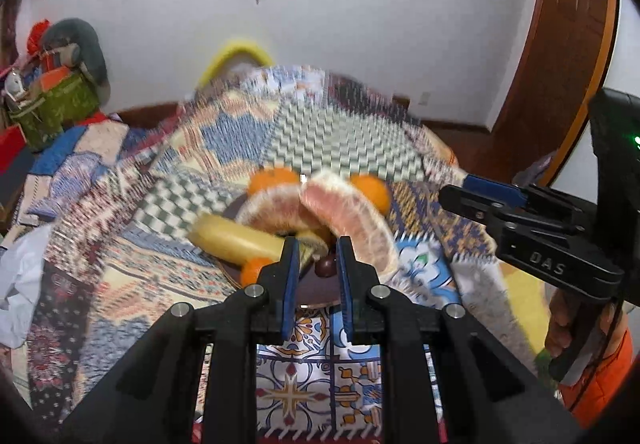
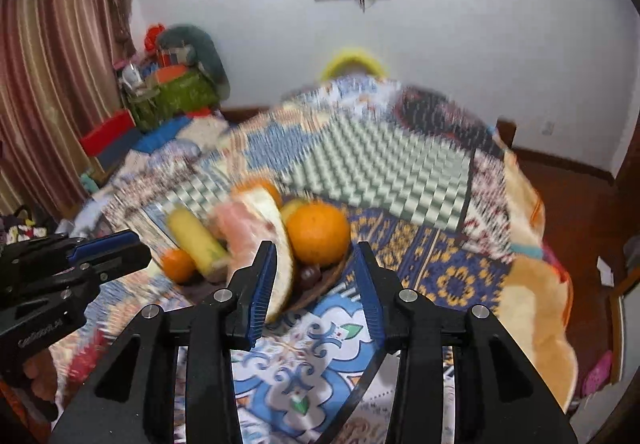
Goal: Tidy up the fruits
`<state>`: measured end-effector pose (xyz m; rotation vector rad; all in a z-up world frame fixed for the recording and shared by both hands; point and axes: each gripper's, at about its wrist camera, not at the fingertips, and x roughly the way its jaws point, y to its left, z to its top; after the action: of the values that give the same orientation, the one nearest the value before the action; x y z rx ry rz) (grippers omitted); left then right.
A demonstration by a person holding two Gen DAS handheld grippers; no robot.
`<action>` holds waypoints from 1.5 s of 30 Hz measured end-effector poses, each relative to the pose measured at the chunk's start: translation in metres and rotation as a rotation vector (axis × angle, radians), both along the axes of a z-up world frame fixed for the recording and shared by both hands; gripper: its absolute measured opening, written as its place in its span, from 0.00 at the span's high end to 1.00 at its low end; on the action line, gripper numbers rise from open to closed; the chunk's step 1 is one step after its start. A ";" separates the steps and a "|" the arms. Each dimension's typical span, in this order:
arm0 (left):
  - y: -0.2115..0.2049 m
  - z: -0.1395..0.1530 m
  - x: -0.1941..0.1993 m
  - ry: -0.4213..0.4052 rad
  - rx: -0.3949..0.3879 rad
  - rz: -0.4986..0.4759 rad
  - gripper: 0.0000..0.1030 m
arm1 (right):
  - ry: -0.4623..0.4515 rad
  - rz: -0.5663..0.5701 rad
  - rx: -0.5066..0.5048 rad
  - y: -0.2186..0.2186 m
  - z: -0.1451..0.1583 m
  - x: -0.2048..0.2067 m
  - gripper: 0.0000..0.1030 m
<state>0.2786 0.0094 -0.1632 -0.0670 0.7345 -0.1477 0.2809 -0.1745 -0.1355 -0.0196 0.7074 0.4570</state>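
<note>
A dark brown plate (image 1: 316, 294) sits on the patchwork quilt, piled with fruit: a banana (image 1: 236, 240), two pink pomelo pieces (image 1: 348, 208), oranges (image 1: 372, 190) and a dark grape (image 1: 325, 266). My left gripper (image 1: 318, 244) hovers over the plate's near edge, shut, holding nothing. My right gripper (image 2: 314, 248) is open just short of the big orange (image 2: 318, 234), and its pads touch nothing. A pomelo piece (image 2: 276, 244) lies behind its left finger. A small orange (image 2: 178, 264) rests beside the banana (image 2: 196, 240). Each gripper shows at the edge of the other's view.
The quilt (image 1: 304, 124) covers a bed that fills the middle of both views. A green basket of clutter (image 2: 180, 96) and a red box (image 2: 108, 132) stand at the back left by a striped curtain. A wooden door frame (image 1: 560, 64) is on the right. A hand in an orange sleeve (image 1: 600, 372) holds the right gripper.
</note>
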 end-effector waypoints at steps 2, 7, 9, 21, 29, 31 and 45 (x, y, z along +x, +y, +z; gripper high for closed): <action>0.002 0.021 -0.014 -0.050 -0.004 0.006 0.83 | -0.049 -0.002 0.025 -0.003 0.022 -0.016 0.64; 0.002 0.073 -0.056 -0.187 -0.005 0.018 0.83 | -0.177 -0.009 0.101 -0.014 0.076 -0.061 0.55; 0.002 0.094 -0.076 -0.248 -0.005 0.021 0.83 | -0.229 -0.013 0.126 -0.016 0.095 -0.079 0.54; -0.002 0.163 -0.177 -0.502 0.021 0.038 0.55 | -0.453 -0.052 0.187 -0.016 0.158 -0.178 0.25; 0.004 0.173 -0.205 -0.553 0.015 0.070 0.31 | -0.482 -0.076 0.160 -0.010 0.155 -0.187 0.05; 0.005 0.173 -0.208 -0.557 0.019 0.075 0.28 | -0.492 -0.085 0.162 -0.010 0.155 -0.190 0.00; -0.003 0.168 -0.219 -0.571 0.030 0.097 0.03 | -0.489 -0.086 0.143 -0.010 0.151 -0.202 0.00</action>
<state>0.0595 0.0066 0.0051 -0.0289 0.1632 -0.0575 0.0793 -0.1842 0.0152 0.0327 0.1938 0.3983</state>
